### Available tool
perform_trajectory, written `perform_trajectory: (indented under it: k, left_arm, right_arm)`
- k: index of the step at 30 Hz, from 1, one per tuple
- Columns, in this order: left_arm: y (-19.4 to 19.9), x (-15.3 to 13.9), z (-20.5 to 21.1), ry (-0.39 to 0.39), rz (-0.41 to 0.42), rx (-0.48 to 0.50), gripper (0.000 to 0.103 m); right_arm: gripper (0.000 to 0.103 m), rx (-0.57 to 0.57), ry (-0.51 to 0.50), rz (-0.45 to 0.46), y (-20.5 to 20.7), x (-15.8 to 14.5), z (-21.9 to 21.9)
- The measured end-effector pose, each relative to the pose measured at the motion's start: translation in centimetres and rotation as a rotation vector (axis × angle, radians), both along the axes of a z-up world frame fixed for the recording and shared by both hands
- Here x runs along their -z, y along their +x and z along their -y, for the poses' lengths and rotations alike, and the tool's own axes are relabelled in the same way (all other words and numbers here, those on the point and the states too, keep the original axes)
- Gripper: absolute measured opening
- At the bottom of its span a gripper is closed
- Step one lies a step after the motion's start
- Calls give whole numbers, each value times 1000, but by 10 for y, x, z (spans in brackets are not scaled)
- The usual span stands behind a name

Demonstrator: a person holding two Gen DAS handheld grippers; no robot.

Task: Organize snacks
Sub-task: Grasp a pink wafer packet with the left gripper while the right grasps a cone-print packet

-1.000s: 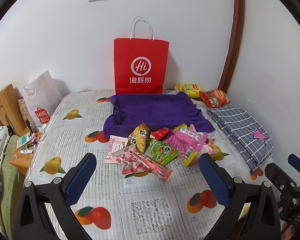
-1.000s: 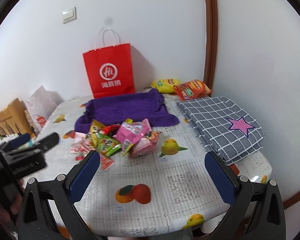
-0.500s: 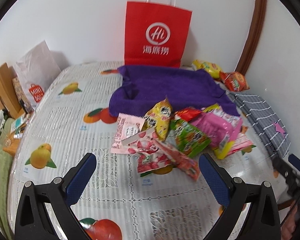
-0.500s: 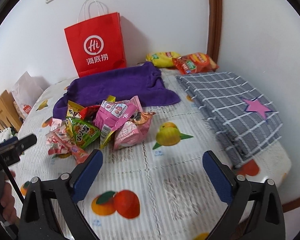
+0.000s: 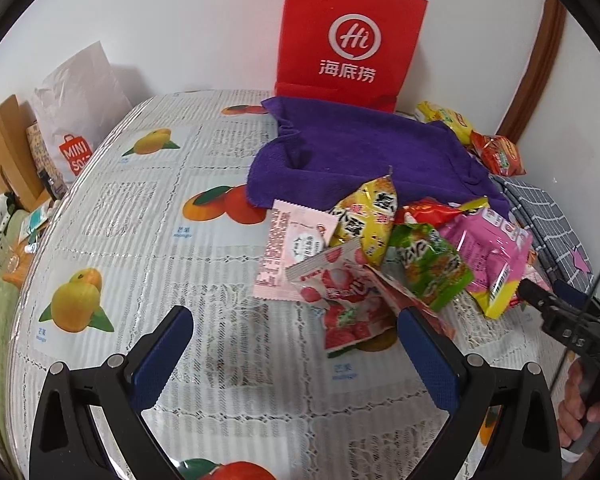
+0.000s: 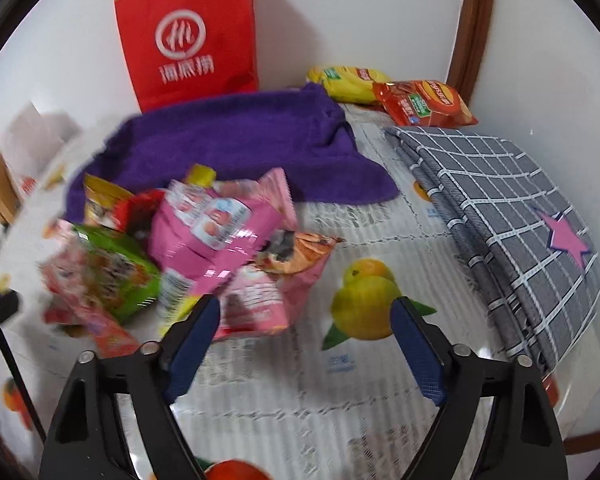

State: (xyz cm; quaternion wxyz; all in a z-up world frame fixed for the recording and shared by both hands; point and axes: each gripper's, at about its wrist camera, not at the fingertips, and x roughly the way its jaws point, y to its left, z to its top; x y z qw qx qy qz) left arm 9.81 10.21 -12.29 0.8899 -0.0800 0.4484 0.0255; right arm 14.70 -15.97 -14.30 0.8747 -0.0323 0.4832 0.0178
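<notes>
Snacks (image 5: 396,264) sit in a loose heap right of centre in the left wrist view, on a desk (image 5: 148,216) covered in a fruit-print cloth. A pale pink packet (image 5: 296,248) marks the heap's left edge, a yellow packet (image 5: 368,216) leans behind it, a green packet (image 5: 432,264) and a bright pink bag (image 5: 488,252) lie to the right. The left gripper (image 5: 296,352) hangs low in the frame, jaws spread wide, nothing between them but bare cloth; its right finger sits just beside a strawberry packet (image 5: 348,312). In the right wrist view the heap fills the left half, blurred. The right gripper (image 6: 304,340) is closing its jaws, still wide apart, and its left finger overlaps the edge of a pink packet (image 6: 260,296); contact I cannot tell. Behind the heap lies a purple towel (image 5: 364,152), with a red bag (image 5: 352,36) upright against the wall. Two chip bags (image 6: 392,92) rest at upper right, and a grey checked cloth (image 6: 504,208) lies folded at right.
</notes>
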Motion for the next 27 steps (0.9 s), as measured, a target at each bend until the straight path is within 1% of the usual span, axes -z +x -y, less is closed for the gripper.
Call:
perform_trajectory:
  k: [3,7,9,11,13,15,19,24,27]
  left_arm:
    - [4,5,-6,-15,-11,-16,102]
    - [12,12,-11,-42,-29,-27,102]
    - [15,13,-12,-50,-31,-27,102]
    - [17,13,-12,-48,-25,-30,102]
    - [18,11,-12,-47,-19,-26,102]
    - [19,11,-13,-47,-21,-23,102]
    - [20,12,-13,-51,-21,-22,102]
    - [21,20,-22,-52,-36,-56,102]
    - [23,21,-30,-42,-38,-88,102]
  right_arm:
    - [85,-32,26,-12,6,2,-3]
    - [85,-62,15,-13,18,4,-11]
    - [86,-91,16,-43,28,11,-18]
    - [86,-89,8,-56,34,17,-20]
    - [84,-87,18,-43,36,20,-20]
    - [70,-94,40,-13,34,17,-17]
    - [67,-86,24,35,27,10,-11]
    - [66,-70,14,65,10,2,8]
    - [66,-57,61,59,-5,1,23]
